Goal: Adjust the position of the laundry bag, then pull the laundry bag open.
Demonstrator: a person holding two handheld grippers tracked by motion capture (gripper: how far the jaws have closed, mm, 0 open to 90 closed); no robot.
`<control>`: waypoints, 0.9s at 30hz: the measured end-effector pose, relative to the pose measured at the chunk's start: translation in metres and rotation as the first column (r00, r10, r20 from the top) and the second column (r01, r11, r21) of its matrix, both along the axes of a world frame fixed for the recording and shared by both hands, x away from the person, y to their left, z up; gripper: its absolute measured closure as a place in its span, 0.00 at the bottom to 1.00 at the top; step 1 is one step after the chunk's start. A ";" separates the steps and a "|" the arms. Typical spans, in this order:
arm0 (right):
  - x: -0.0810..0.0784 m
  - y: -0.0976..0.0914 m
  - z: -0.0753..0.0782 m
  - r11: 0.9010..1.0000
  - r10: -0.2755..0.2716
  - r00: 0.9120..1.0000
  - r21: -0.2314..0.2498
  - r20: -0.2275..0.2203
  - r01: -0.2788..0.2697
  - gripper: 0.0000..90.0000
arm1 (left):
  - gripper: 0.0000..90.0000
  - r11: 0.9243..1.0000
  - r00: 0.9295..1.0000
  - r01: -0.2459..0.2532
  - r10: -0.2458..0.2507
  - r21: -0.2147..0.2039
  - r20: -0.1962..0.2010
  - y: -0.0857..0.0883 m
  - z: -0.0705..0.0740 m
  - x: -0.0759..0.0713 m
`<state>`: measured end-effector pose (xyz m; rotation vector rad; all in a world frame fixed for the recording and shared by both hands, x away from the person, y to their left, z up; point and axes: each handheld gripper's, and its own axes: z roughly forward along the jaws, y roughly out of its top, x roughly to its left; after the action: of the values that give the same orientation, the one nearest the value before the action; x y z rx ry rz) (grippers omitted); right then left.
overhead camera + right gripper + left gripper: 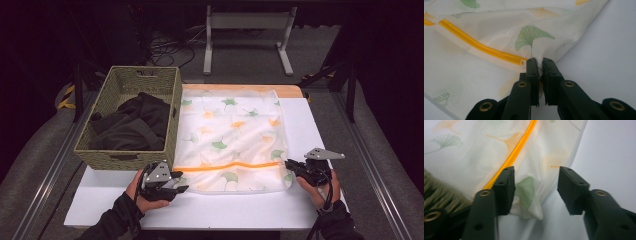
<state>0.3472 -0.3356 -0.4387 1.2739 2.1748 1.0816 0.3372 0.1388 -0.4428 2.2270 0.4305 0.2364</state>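
Observation:
A white mesh laundry bag (230,135) printed with green and orange ginkgo leaves lies flat on the white table (306,131). An orange zipper (230,166) runs across its near end. My left gripper (180,183) sits at the bag's near left corner. In the left gripper view its jaws stand open (536,185), with a fold of the bag (526,192) between them and the pads apart from it. My right gripper (289,164) is shut on the bag's right edge (540,62), just past the zipper's end (522,62).
A woven green basket (125,159) holding dark clothes (135,122) stands on the table's left, against the bag's left edge. A white metal stand (247,22) is on the floor beyond the table. Bare table lies right of the bag and along the front edge.

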 end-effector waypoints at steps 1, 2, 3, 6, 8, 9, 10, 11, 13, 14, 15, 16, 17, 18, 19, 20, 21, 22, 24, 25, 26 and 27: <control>0.000 0.000 0.000 1.000 0.000 1.000 0.000 0.000 0.000 0.94 | 0.41 1.000 1.000 0.000 0.000 0.000 0.000 0.000 0.000 0.000; -0.001 0.000 0.001 1.000 0.001 1.000 -0.002 0.002 -0.001 0.94 | 0.41 1.000 1.000 -0.006 0.006 0.000 0.001 -0.003 0.001 0.001; -0.001 0.000 0.002 1.000 0.001 1.000 -0.005 0.002 -0.001 0.94 | 0.36 1.000 1.000 -0.002 0.002 -0.010 -0.012 -0.005 0.002 0.002; -0.002 0.000 0.004 1.000 -0.001 1.000 -0.006 0.007 0.001 0.94 | 0.30 1.000 1.000 0.000 0.000 -0.014 -0.016 -0.015 0.005 0.003; -0.003 0.001 0.005 1.000 -0.002 1.000 -0.006 0.009 0.002 0.94 | 0.29 1.000 1.000 0.018 -0.018 -0.014 -0.015 -0.024 0.007 0.004; -0.003 0.001 0.005 1.000 -0.002 1.000 -0.006 0.009 0.002 0.94 | 0.28 1.000 1.000 0.018 -0.018 -0.014 -0.015 -0.024 0.007 0.004; -0.003 0.001 0.005 1.000 -0.001 1.000 -0.008 0.011 0.001 0.94 | 0.28 0.999 0.999 0.030 -0.031 -0.014 -0.017 -0.029 0.008 0.005; -0.003 0.002 0.005 1.000 0.000 1.000 -0.009 0.010 0.000 0.94 | 0.28 0.999 0.999 0.048 -0.048 -0.011 -0.012 -0.034 0.010 0.006; -0.004 0.002 0.005 1.000 0.000 1.000 -0.010 0.011 0.000 0.94 | 0.29 0.997 0.997 0.074 -0.074 -0.010 -0.009 -0.045 0.012 0.007; -0.004 0.002 0.006 1.000 -0.001 1.000 -0.007 0.011 0.001 0.94 | 0.30 0.996 0.996 0.090 -0.090 0.002 0.000 -0.051 0.013 0.008; -0.004 0.001 0.006 1.000 0.001 1.000 -0.008 0.010 -0.001 0.94 | 0.31 0.995 0.995 0.102 -0.102 0.001 0.009 -0.059 0.015 0.008; -0.005 0.001 0.006 1.000 0.001 1.000 -0.006 0.010 -0.001 0.94 | 0.33 0.993 0.993 0.115 -0.115 -0.001 0.011 -0.066 0.017 0.009; -0.005 0.001 0.007 1.000 0.002 1.000 -0.006 0.013 -0.002 0.94 | 0.34 0.992 0.992 0.124 -0.124 -0.002 0.014 -0.074 0.018 0.010; -0.006 0.001 0.007 1.000 0.003 1.000 -0.006 0.013 -0.003 0.94 | 0.35 0.990 0.990 0.139 -0.139 0.001 0.022 -0.081 0.019 0.011; -0.006 0.001 0.007 1.000 0.003 1.000 -0.005 0.013 -0.003 0.94 | 0.36 0.989 0.988 0.151 -0.151 0.004 0.025 -0.089 0.020 0.012; -0.006 0.001 0.008 1.000 0.004 1.000 -0.004 0.014 -0.004 0.94 | 0.37 0.987 0.987 0.163 -0.162 -0.008 0.019 -0.099 0.020 0.014; -0.006 0.002 0.008 1.000 0.006 1.000 -0.003 0.015 -0.006 0.94 | 0.39 0.985 0.984 0.175 -0.175 -0.006 0.014 -0.105 0.020 0.016; -0.007 0.002 0.008 1.000 0.007 1.000 -0.003 0.017 -0.007 0.94 | 0.39 0.982 0.982 0.189 -0.189 0.001 0.014 -0.114 0.019 0.018; -0.008 0.002 0.008 1.000 0.008 1.000 -0.008 0.016 -0.008 0.94 | 0.40 0.979 0.979 0.206 -0.206 0.008 0.013 -0.132 0.018 0.021; -0.008 0.002 0.009 1.000 0.006 1.000 -0.005 0.019 -0.006 0.94 | 0.41 0.979 0.979 0.206 -0.206 0.008 0.013 -0.132 0.018 0.021; -0.009 0.002 0.010 1.000 0.008 1.000 -0.003 0.021 -0.008 0.94 | 0.43 0.976 0.976 0.217 -0.217 0.000 0.007 -0.142 0.017 0.023; -0.009 0.002 0.010 1.000 0.008 1.000 -0.003 0.021 -0.008 0.94 | 0.43 0.973 0.973 0.230 -0.230 0.002 0.008 -0.150 0.017 0.025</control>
<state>0.3384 -0.3334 -0.4290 1.2484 2.1664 1.0902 0.3625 -0.0108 -0.4259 2.2525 0.1649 0.1231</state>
